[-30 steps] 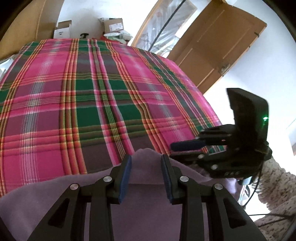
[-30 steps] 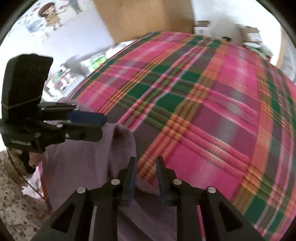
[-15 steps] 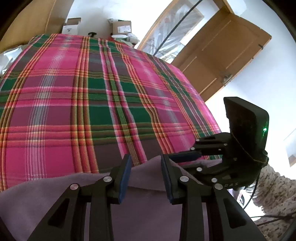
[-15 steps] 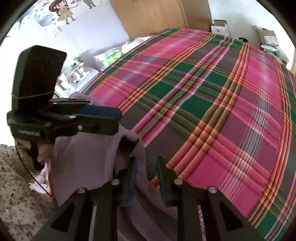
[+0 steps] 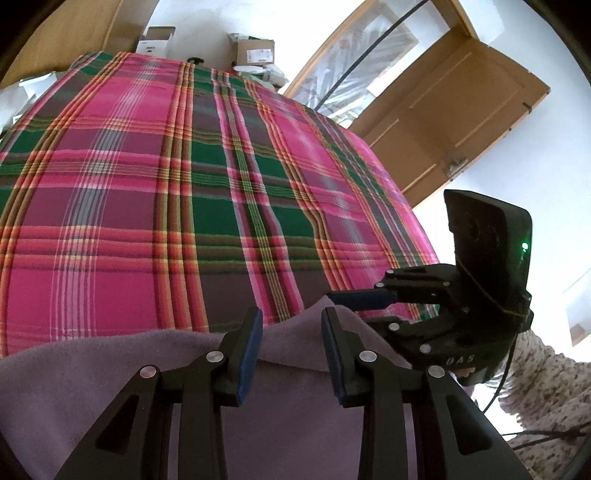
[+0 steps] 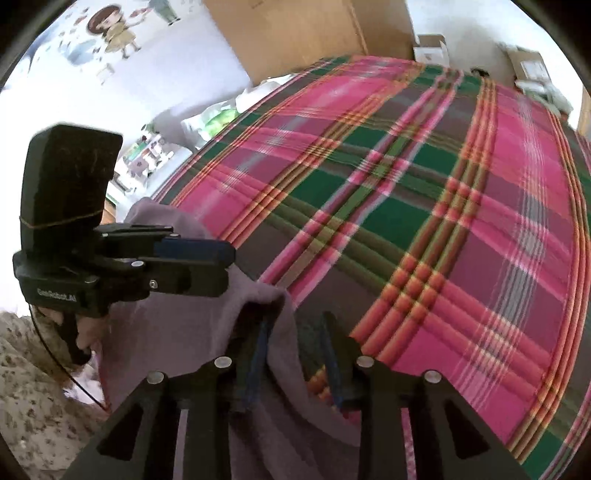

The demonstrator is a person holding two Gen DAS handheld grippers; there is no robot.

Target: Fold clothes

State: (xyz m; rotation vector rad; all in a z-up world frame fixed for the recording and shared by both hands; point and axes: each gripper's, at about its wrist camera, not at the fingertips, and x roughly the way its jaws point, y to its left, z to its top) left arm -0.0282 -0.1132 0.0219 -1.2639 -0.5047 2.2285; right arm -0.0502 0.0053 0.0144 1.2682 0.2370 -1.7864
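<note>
A mauve fleece garment (image 5: 110,369) hangs bunched at the near edge of a bed under a pink and green plaid bedspread (image 5: 184,184). My left gripper (image 5: 291,314) is shut on a raised fold of it, with cloth filling the narrow gap between the blue pads. Just to its right, my right gripper (image 5: 347,310) pinches the same edge. In the right wrist view the garment (image 6: 166,332) drapes over the right gripper's (image 6: 295,325) left finger and runs between both. The left gripper (image 6: 231,266) clamps the fabric at the left, above the bedspread (image 6: 443,221).
A wooden door (image 5: 461,110) stands open at the right of the bed. Cardboard boxes (image 5: 255,51) sit beyond its far end, beside a wooden wardrobe (image 6: 295,29). A person's patterned sleeve (image 5: 535,369) shows behind the right gripper.
Both grippers have kept their hold and stayed side by side. They have shifted over the bed's near edge, so more bedspread shows and the garment's fold sits slightly lower in both views.
</note>
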